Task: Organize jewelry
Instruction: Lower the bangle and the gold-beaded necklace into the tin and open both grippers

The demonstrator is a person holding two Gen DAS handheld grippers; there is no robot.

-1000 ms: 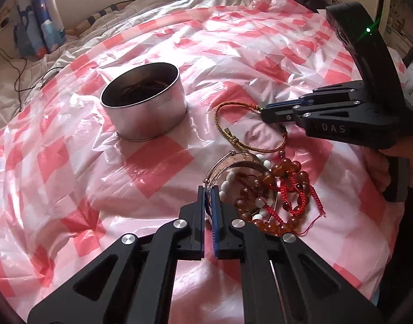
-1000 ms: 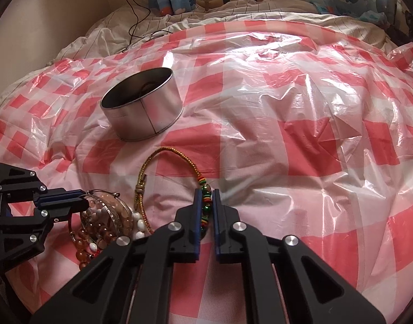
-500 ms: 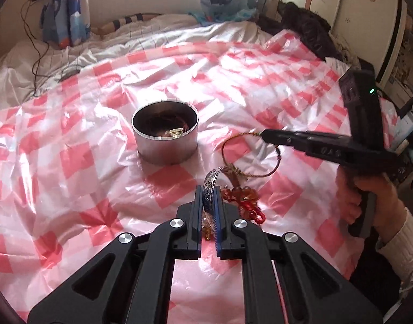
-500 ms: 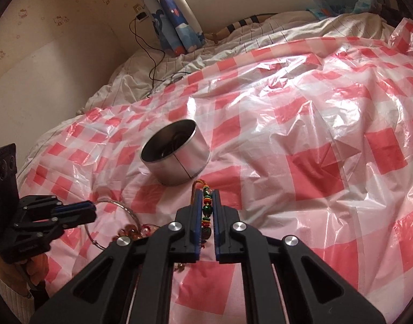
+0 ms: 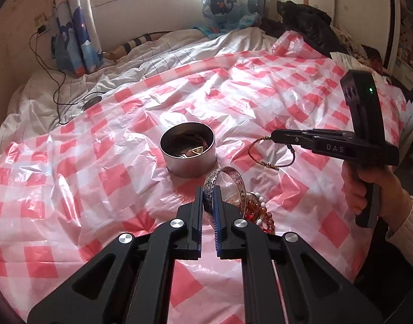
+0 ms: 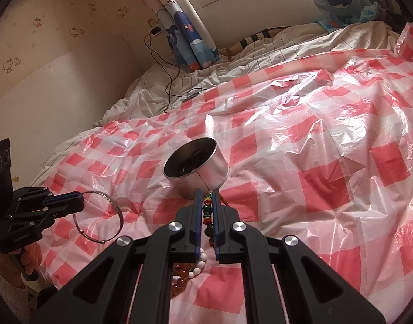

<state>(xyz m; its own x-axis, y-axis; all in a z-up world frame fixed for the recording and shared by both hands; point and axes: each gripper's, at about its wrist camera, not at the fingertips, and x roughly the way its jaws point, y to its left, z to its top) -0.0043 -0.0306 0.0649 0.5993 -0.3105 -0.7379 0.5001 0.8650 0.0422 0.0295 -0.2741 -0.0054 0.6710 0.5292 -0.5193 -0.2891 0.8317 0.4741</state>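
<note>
Bangle (image 5: pixel 228 182) is hanging clamped in left gripper (image 5: pixel 209 210), cord (image 5: pixel 271 156) in right gripper (image 6: pixel 206 210), both short of tin (image 5: pixel 188 148) at 12 o'clock; advising centring over rim before releasing.

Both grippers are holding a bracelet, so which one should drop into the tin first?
Probably the right gripper: in its view the cord bracelet hangs just short of the tin. The left gripper holds the silver bangle farther back, over the bead pile.
</note>
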